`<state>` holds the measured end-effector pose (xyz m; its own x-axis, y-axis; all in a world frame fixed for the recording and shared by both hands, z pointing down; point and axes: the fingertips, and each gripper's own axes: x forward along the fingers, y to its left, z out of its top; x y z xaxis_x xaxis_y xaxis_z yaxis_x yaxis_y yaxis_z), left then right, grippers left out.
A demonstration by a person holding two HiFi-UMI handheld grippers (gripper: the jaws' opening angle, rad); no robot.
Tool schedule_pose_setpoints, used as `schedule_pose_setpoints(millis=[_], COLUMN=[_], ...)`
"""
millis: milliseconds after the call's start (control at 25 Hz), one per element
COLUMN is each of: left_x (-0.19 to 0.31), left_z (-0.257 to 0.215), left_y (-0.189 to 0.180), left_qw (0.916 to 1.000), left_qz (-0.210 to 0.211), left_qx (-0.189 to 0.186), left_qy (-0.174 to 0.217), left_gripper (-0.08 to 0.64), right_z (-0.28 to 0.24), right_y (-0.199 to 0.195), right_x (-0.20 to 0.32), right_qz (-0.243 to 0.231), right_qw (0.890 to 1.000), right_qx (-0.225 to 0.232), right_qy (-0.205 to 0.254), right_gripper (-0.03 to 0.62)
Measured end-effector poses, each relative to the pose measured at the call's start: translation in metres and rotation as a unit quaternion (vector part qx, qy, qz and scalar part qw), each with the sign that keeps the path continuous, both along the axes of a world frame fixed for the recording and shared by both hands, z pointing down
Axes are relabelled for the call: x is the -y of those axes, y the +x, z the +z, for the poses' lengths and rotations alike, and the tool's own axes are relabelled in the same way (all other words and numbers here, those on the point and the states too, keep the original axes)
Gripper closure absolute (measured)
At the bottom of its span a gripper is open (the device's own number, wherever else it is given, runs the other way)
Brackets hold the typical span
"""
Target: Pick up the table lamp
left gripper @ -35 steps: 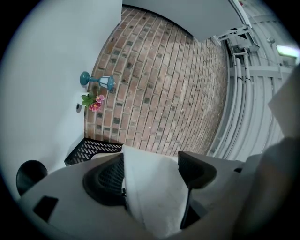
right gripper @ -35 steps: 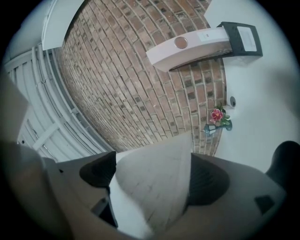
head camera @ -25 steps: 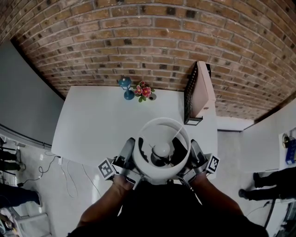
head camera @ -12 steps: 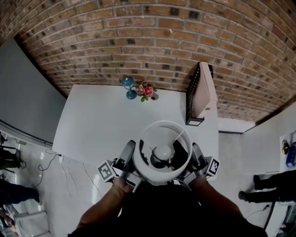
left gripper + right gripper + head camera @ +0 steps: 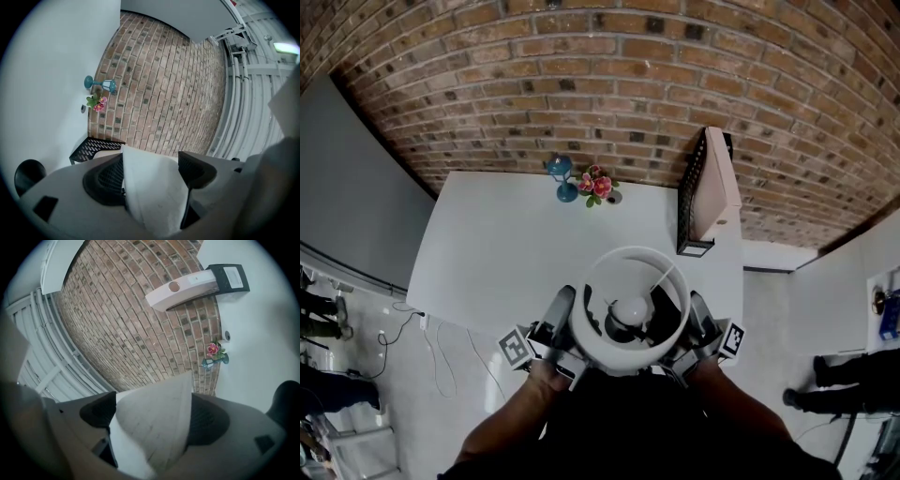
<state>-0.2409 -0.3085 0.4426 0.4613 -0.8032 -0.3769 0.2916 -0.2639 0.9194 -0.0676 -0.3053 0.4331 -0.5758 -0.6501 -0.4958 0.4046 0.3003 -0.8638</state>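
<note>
The table lamp point(image 5: 592, 281) has a white drum shade, seen from above in the head view with its bulb point(image 5: 630, 307) inside. It hangs at the white table's point(image 5: 506, 253) near edge, close to my body. My left gripper point(image 5: 564, 302) is shut on the shade's left wall and my right gripper point(image 5: 695, 307) on its right wall. In the left gripper view the white shade point(image 5: 154, 197) fills the gap between the left gripper's point(image 5: 151, 171) jaws. In the right gripper view the shade point(image 5: 159, 427) sits the same way in the right gripper point(image 5: 154, 409). The lamp's base is hidden.
A blue goblet-like stand point(image 5: 561, 176) and pink flowers point(image 5: 596, 183) stand at the table's far edge by the brick wall point(image 5: 609, 84). A black mesh rack holding a pale box point(image 5: 711, 187) is at the far right. Cables point(image 5: 441, 356) lie on the floor; people stand at both sides.
The lamp and both grippers keep their places; only the head view has shifted slightly.
</note>
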Motion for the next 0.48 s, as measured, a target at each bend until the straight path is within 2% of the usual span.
schedule_pose_setpoints(millis=[480], left_x=[0.0031], left_z=[0.0020], left_y=[-0.0016], left_qw=[1.0000], left_qz=[0.000], left_qx=[0.001], left_qy=[0.002], left_gripper=[0.207], right_z=[0.0006], right_y=[-0.0020], right_x=[0.0032], right_qz=[-0.002], right_qw=[1.000], right_qx=[-0.002], right_qy=[0.004], right_gripper=[0.124])
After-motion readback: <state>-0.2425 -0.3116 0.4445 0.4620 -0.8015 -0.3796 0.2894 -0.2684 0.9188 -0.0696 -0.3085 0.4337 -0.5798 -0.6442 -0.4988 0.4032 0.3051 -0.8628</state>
